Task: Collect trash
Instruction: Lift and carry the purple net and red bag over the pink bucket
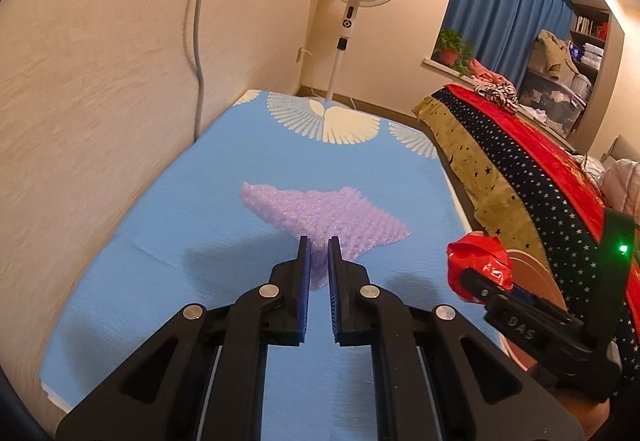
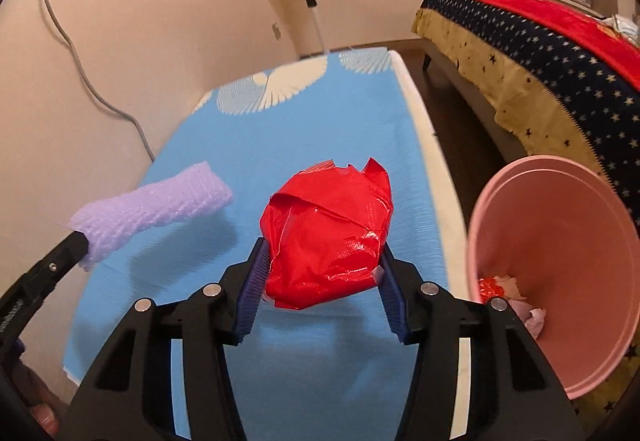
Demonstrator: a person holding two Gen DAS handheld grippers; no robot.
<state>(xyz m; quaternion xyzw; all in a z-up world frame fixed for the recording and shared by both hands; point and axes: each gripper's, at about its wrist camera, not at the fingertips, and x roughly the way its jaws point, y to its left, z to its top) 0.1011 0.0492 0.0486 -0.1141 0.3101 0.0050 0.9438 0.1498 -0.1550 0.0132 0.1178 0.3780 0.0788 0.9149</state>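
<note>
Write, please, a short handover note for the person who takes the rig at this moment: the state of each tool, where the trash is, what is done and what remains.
Left tool: shut on the purple bubble wrap, held up above the blue mat.
Right tool: shut on the crumpled red plastic, also lifted off the mat.
Pink bin: to the right of the mat, beside the bed; it already holds some scraps at the bottom.
Done: both pieces are picked up.
Left: probably carry each piece over the bin and release it there. The red one is nearer to the bin, so it may go first. No other trash is visible on the mat.
</note>
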